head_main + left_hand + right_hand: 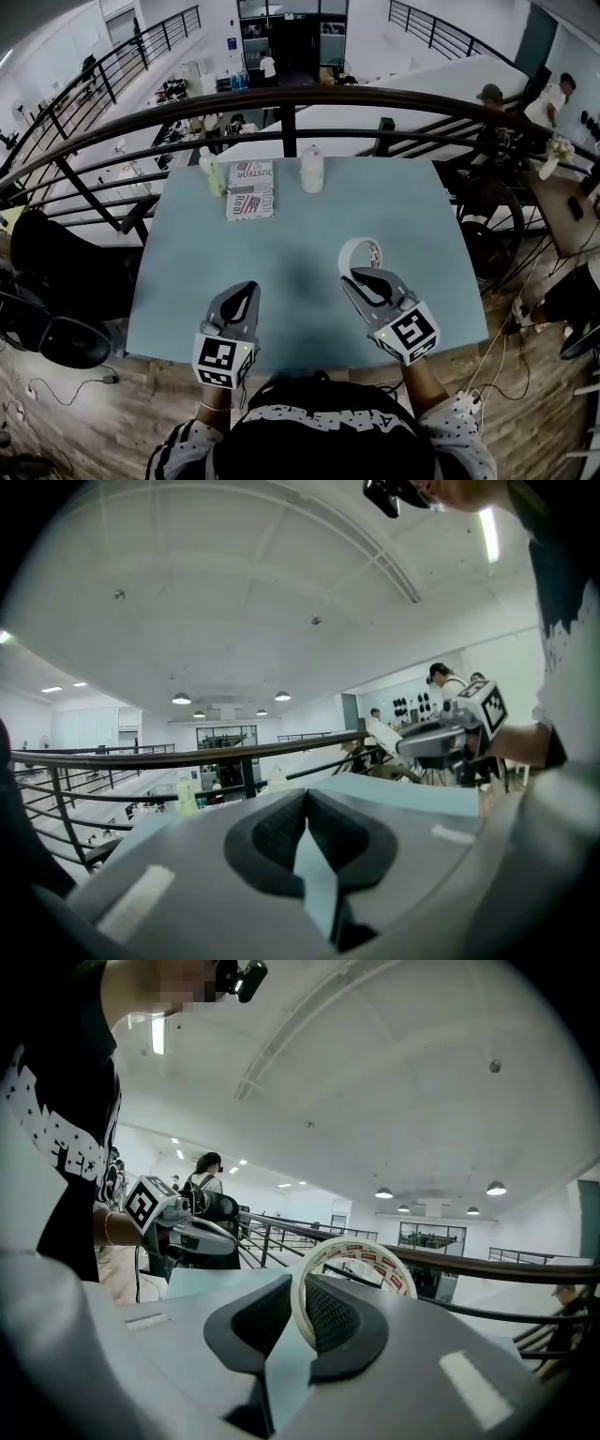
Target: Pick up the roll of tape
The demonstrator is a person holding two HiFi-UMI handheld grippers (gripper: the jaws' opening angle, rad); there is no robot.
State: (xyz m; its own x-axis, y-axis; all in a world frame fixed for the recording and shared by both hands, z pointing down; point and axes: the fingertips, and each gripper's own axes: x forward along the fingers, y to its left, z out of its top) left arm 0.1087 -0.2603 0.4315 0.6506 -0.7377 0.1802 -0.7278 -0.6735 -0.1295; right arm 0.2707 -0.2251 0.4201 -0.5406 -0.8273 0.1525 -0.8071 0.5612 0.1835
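Over table point(441, 220), R gripper point(298, 1290) clamps tape roll point(377, 1258).

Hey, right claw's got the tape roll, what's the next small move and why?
Probably lift the right claw slightly higher, grip unchanged: its jaws pinch one wall of the roll of tape, and the roll looks close above the table.

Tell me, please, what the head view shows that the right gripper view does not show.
Only the head view: a pale green plastic bottle, a white bottle and a flat printed packet at the far edge of the pale blue table. Only the right gripper view: the ribbed pads of the right gripper pressed on the white roll of tape with red print; round ceiling lamps. Both: that tape, the table, the left gripper, the dark metal railing.
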